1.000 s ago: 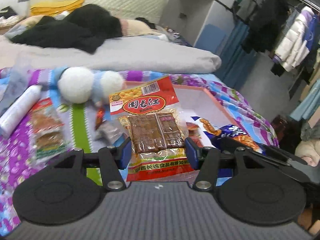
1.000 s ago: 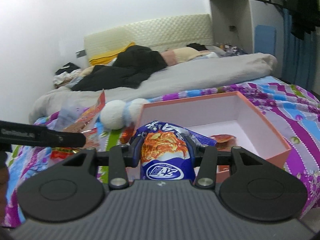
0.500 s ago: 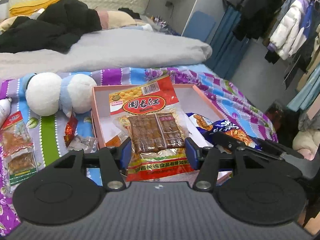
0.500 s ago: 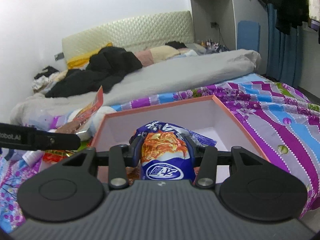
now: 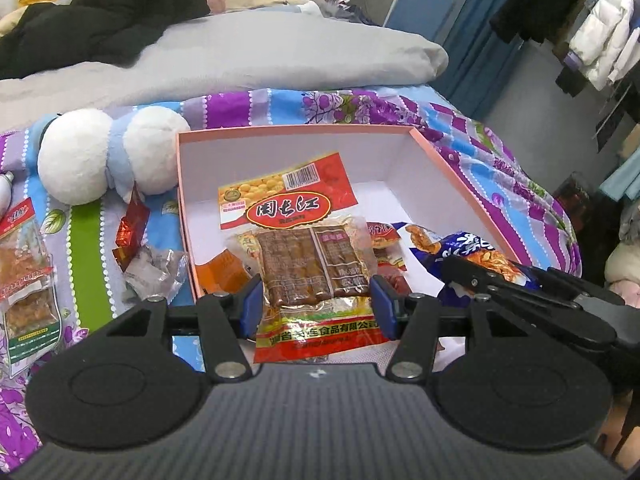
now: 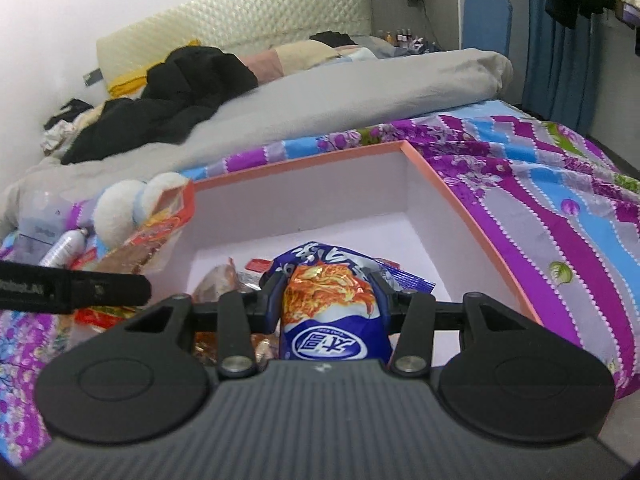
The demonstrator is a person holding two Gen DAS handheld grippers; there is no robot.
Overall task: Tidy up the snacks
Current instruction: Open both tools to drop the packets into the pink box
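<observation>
Home bedroom. Bed (image 6: 560,184) with floral striped sheet, rolled grey duvet (image 6: 360,92), padded cream headboard (image 6: 240,12). Dark clothes heaped on bed (image 6: 168,96). Coats on hanging rail (image 5: 592,28) at side. Blue curtain (image 6: 560,40).
</observation>
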